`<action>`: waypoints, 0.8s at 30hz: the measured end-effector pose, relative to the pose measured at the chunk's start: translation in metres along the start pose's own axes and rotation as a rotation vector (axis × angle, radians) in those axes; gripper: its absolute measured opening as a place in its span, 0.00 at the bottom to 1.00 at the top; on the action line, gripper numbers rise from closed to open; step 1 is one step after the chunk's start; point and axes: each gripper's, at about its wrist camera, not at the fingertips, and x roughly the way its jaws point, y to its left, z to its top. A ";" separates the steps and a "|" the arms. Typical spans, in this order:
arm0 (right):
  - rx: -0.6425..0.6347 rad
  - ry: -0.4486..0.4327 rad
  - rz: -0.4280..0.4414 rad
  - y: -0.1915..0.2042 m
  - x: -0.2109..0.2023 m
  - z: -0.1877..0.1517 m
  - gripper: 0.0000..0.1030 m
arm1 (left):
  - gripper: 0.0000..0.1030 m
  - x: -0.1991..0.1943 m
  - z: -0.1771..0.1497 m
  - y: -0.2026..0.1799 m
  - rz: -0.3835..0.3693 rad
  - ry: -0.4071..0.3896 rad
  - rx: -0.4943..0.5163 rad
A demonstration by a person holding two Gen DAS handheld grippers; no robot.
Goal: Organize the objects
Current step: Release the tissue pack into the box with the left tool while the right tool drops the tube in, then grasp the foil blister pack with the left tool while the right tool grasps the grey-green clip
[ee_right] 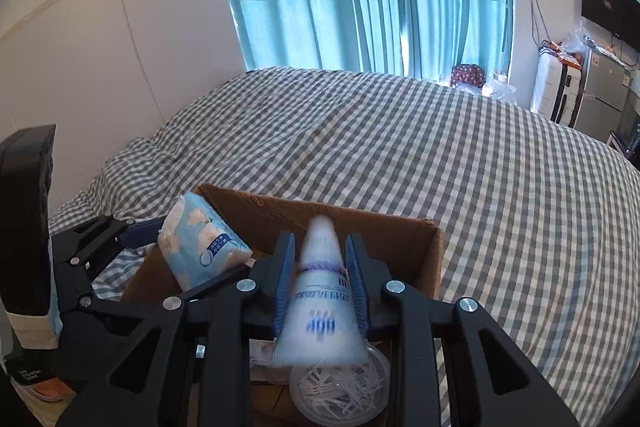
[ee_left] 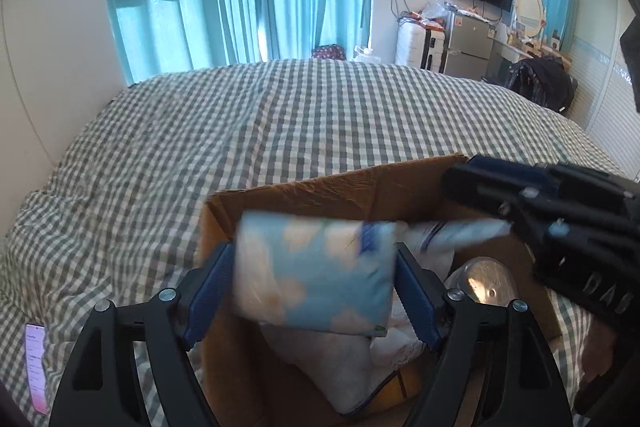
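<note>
Both claws clamped, left claw (ee_left: 314,275) on tissue pack (ee_left: 316,271), right claw (ee_right: 320,287) on tube (ee_right: 320,295)

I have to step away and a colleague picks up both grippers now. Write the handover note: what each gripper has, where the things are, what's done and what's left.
Left gripper: shut on the blue tissue pack, held above the cardboard box.
Right gripper: shut on the white tube, also above the box, on its right side.
Box: sits open on the checked bed. A clear tub of small white sticks and some white fabric lie inside.
Done: both items are gripped and lifted.
Left: whether they are going into the box or coming out cannot be told from this moment; check, then place and release each.
</note>
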 end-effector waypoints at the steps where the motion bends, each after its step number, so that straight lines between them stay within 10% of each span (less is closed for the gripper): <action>1: 0.005 -0.009 -0.002 0.001 -0.007 0.002 0.27 | 0.85 -0.004 0.002 0.000 0.004 -0.004 -0.003; 16: -0.077 -0.184 -0.064 0.041 -0.164 0.016 0.71 | 1.00 -0.154 0.007 0.003 0.094 -0.182 -0.044; 24: -0.203 -0.182 -0.087 0.069 -0.215 -0.023 0.82 | 1.00 -0.186 -0.037 0.009 0.188 -0.141 -0.147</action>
